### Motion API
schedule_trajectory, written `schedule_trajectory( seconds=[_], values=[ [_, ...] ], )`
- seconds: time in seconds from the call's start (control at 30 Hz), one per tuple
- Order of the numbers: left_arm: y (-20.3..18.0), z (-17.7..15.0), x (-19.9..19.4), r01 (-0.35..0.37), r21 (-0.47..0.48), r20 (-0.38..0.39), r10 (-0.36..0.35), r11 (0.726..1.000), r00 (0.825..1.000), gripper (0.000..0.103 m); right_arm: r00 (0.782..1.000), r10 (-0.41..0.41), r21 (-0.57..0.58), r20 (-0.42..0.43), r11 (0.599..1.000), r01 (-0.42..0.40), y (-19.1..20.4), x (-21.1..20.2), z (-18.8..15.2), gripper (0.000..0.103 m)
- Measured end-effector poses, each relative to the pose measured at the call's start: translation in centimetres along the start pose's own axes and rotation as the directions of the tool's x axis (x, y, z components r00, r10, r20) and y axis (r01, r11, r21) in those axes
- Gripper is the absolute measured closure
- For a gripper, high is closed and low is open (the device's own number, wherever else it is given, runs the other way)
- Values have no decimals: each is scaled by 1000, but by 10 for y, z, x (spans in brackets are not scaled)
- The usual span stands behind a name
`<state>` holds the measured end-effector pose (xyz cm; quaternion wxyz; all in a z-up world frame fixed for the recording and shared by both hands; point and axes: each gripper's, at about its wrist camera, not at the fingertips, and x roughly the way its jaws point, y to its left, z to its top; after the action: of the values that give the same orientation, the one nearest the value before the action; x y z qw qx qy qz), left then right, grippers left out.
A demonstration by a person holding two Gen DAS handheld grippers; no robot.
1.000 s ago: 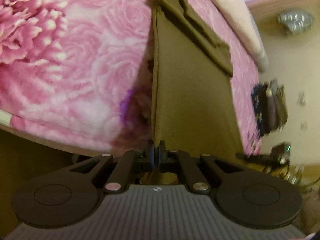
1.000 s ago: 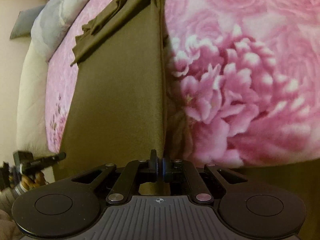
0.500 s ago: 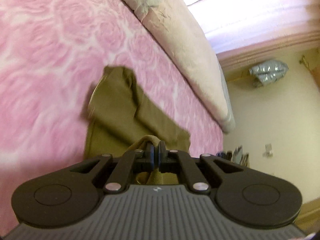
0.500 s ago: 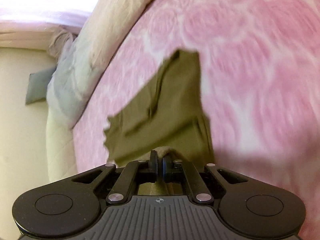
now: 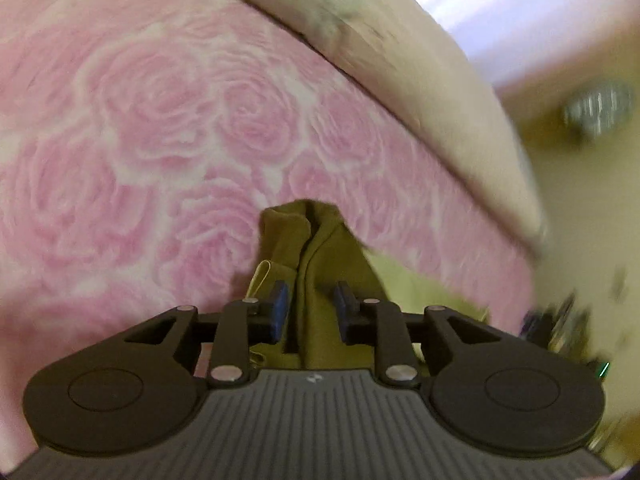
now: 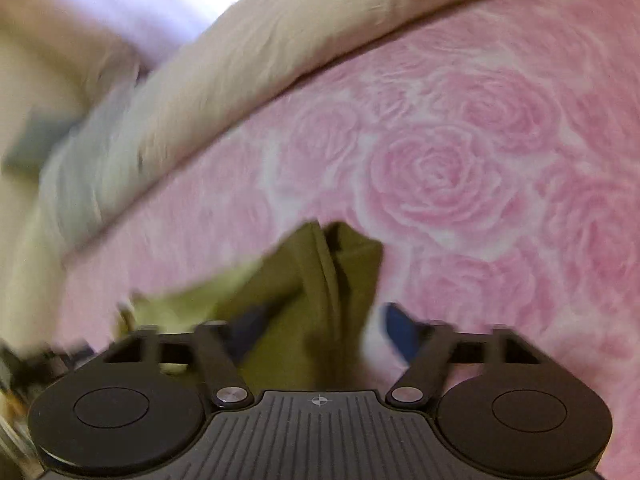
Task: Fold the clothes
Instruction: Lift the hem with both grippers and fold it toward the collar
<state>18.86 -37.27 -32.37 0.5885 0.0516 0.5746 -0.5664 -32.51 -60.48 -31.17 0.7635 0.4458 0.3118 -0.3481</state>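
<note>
An olive-brown garment (image 5: 320, 248) lies folded over on the pink rose-patterned bed cover (image 5: 160, 140). My left gripper (image 5: 310, 306) is open, its blue pads apart on either side of a raised ridge of the cloth. In the right wrist view the same garment (image 6: 320, 280) lies just ahead of my right gripper (image 6: 326, 330), which is open wide over the cloth, one pad over the garment and the other over the bed cover. Both views are blurred by motion.
A cream quilt or pillow (image 5: 420, 72) runs along the far side of the bed and shows in the right wrist view (image 6: 240, 60) too. Beyond the bed edge at the right is a beige wall and blurred clutter (image 5: 568, 320).
Both grippers carried the garment's near edge forward over the rest of it, then opened and let go. The cloth now lies doubled on the bed.
</note>
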Motion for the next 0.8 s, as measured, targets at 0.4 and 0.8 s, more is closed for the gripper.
schedule_trajectory(
  seconds=[0.4, 0.8],
  values=[
    [-30, 25, 71, -16, 321, -94, 49, 947, 994, 86, 1000, -19, -290, 24, 957, 25, 27, 46, 8, 46],
    [6, 29, 51, 47, 103, 43, -52, 994, 998, 102, 997, 4, -45, 80, 999, 0, -3, 48, 24, 101]
  ],
)
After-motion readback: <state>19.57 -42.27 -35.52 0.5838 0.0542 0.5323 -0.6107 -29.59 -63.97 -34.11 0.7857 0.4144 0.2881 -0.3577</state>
